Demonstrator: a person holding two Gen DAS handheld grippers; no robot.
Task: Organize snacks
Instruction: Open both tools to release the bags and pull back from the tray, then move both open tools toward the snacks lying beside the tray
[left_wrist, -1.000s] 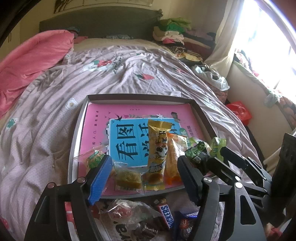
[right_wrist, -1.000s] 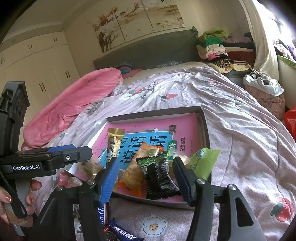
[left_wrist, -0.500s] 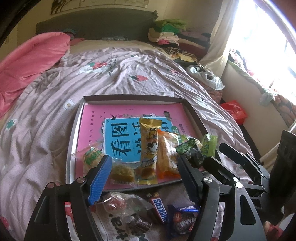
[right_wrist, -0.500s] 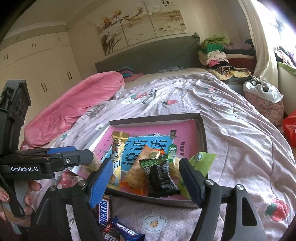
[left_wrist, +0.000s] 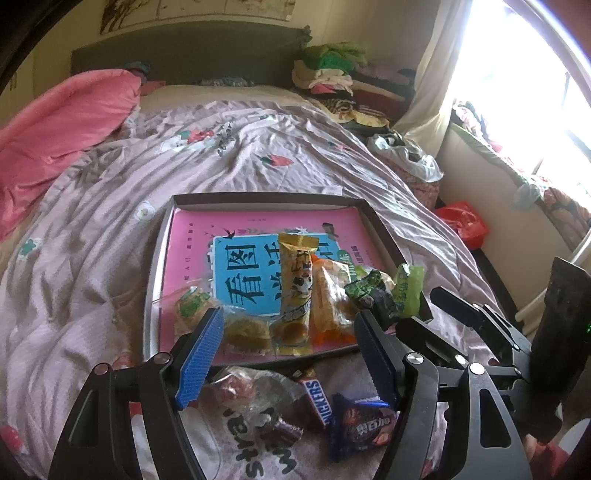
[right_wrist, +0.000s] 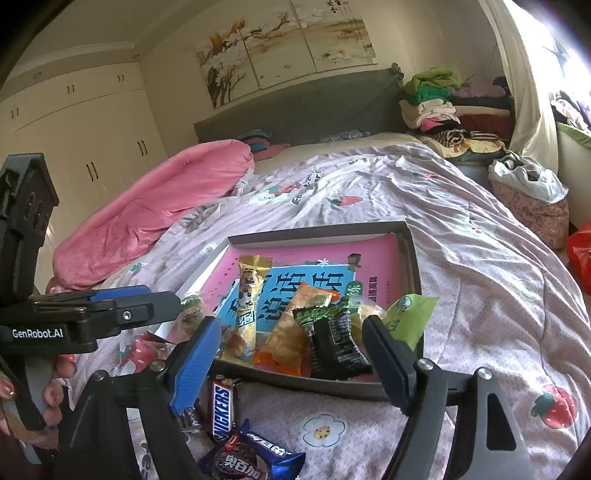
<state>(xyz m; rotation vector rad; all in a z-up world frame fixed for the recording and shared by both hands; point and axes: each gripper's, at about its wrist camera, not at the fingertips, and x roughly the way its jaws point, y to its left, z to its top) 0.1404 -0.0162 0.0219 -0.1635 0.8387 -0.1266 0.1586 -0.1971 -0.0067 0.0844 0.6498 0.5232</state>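
Note:
A dark shallow tray lies on the bed with a pink book inside. Along the tray's near edge lie a long yellow snack, an orange packet, a black-and-green packet, a light green packet and two small pastry packs. On the blanket in front sit a Snickers bar and a blue cookie pack. My left gripper hovers open above these with nothing in it. My right gripper has its jaws opening; the black packet rests in the tray beyond them, untouched.
A crumpled clear plastic bag with sweets lies on the blanket beside the Snickers bar. A pink duvet is bunched at the far left of the bed. Folded clothes are piled by the headboard, and a red bag is on the floor at right.
The right gripper's jaws have spread wider around the black packet. The left gripper has drawn back and up, so more of the loose snacks on the blanket show.

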